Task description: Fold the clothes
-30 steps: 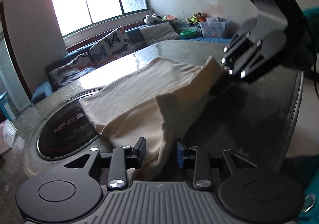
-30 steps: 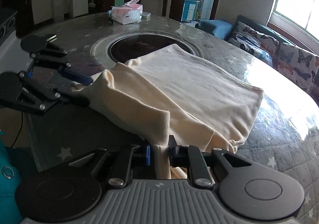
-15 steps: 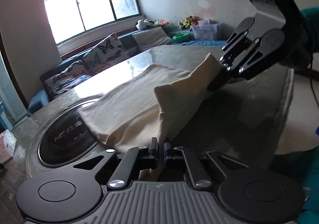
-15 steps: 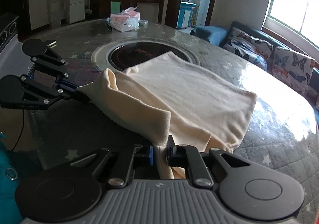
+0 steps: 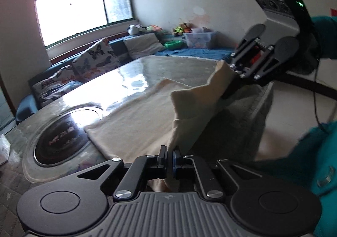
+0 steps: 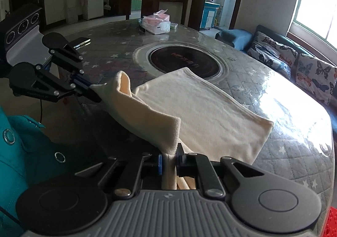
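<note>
Nearest to the left wrist camera, the left hand-held gripper [image 5: 170,160] now has its jaws pressed together on the near corner of the cream garment [image 5: 134,119]; a second ago they stood apart around the cloth, so this corner has only just been taken. The right hand-held gripper [image 6: 169,162] is clamped on the other near corner, as it was before. Both corners now hang above the tabletop [image 6: 290,148], and the near hem is stretched in the air between the two tools, higher than a moment ago. I judge the fold is starting: the near edge is ready to be carried over to the far edge.

Both hand-held grippers point forward and down, toward the far side. A teal sleeve [image 5: 305,161] is behind them.

Farther on, the rest of the garment lies flat, and its far corner seems to overlap the round dark inset [image 6: 185,63], though the glare makes this uncertain. Beyond stands a tissue pack [image 6: 157,24].
</note>
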`<state>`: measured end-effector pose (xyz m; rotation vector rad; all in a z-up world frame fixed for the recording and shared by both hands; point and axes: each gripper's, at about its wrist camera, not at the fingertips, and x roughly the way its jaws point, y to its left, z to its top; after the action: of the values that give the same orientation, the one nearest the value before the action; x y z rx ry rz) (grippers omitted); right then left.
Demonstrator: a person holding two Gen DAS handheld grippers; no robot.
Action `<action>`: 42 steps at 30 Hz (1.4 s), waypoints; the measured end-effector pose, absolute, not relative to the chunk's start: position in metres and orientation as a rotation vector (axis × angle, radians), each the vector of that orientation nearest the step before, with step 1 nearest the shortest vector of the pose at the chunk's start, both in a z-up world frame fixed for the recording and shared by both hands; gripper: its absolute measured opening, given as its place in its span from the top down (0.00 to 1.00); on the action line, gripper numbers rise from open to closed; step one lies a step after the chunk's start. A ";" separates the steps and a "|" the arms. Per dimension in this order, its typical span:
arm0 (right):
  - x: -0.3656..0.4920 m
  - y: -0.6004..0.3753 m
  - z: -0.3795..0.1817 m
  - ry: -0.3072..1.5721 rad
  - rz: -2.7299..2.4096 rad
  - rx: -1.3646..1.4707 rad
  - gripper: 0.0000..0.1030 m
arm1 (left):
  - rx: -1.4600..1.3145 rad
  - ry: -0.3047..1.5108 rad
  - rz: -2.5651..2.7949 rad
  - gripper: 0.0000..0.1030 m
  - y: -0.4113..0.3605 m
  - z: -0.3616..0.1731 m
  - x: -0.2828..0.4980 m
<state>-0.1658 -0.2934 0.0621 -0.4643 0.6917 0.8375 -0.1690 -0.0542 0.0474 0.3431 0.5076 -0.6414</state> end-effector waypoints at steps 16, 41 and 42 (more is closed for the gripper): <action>-0.014 -0.249 0.067 0.667 0.742 -0.504 0.91 | 0.274 0.564 -0.424 0.95 -0.043 0.042 0.009; 0.046 -0.259 0.007 0.711 0.598 -0.097 0.56 | 0.067 0.629 -0.334 0.84 -0.060 0.035 0.030; 0.049 -0.257 0.004 0.720 0.596 -0.090 0.56 | 0.066 0.636 -0.342 0.84 -0.063 0.034 0.032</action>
<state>0.0492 -0.2571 0.0036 -0.0897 0.7200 0.5960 0.0322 -0.0632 0.0341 0.0664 0.6363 -0.3422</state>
